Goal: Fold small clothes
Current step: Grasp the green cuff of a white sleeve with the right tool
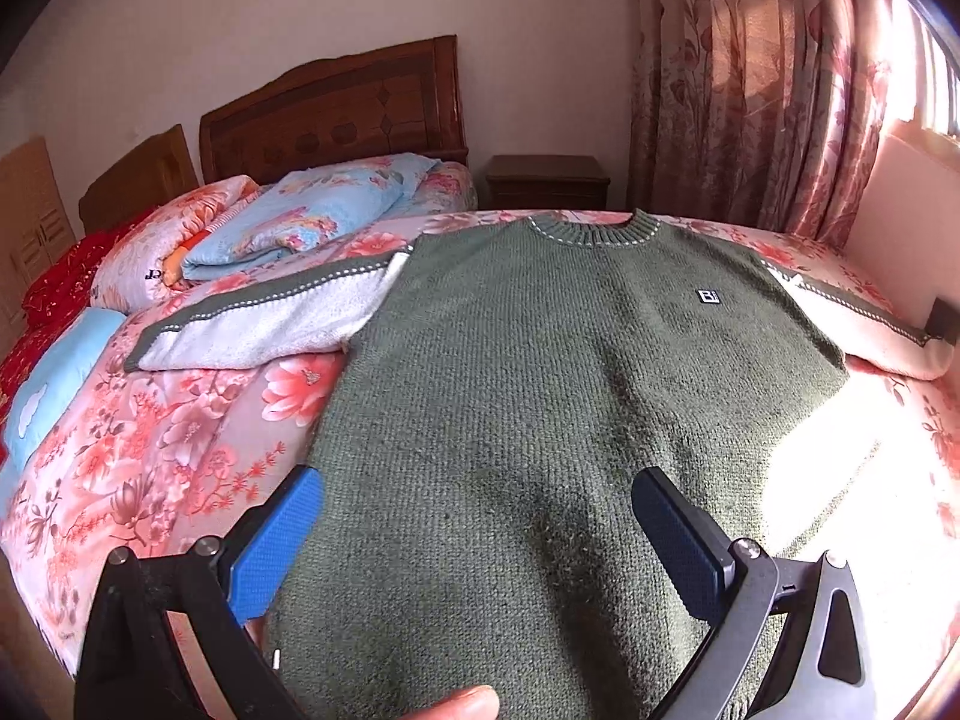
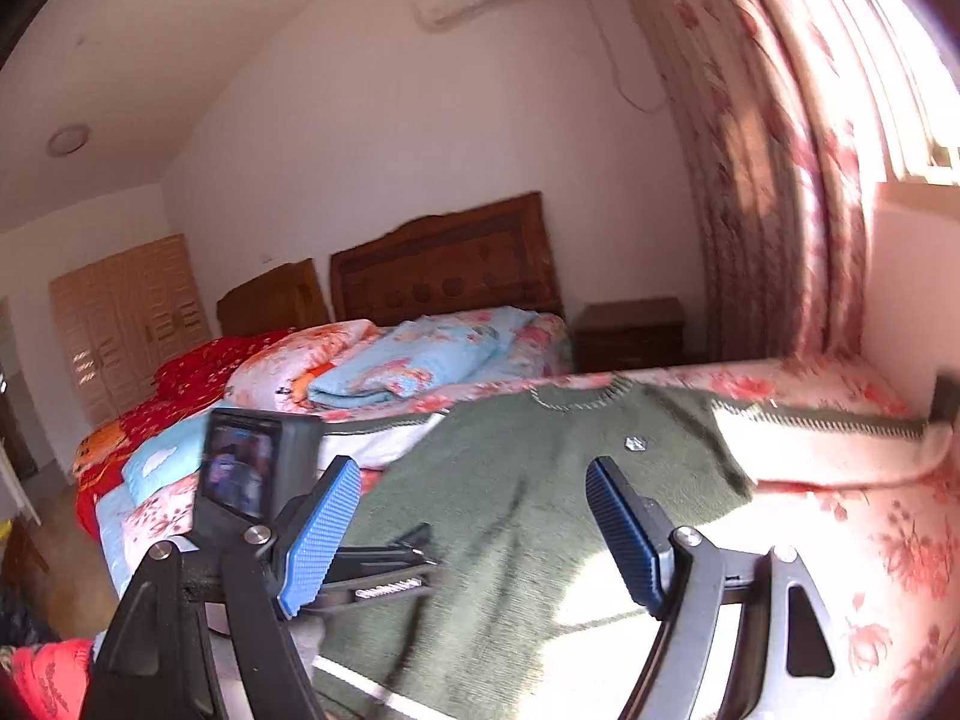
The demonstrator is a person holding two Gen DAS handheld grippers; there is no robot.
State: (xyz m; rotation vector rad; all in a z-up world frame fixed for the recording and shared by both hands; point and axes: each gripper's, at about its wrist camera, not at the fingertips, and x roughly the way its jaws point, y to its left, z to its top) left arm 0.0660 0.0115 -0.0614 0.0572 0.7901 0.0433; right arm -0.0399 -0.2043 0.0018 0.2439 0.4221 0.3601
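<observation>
A small green knit sweater with white sleeves lies flat, front up, on the flowered bed, both sleeves spread sideways. My left gripper is open and empty, hovering over the sweater's lower body near the hem. In the right wrist view the sweater lies ahead, its right sleeve stretched toward the wall. My right gripper is open and empty above the sweater's lower right part. The left gripper's body and camera screen show at the left of that view.
Folded quilts and pillows are piled at the head of the bed below a wooden headboard. A nightstand and flowered curtains stand behind. A wall runs along the bed's right side.
</observation>
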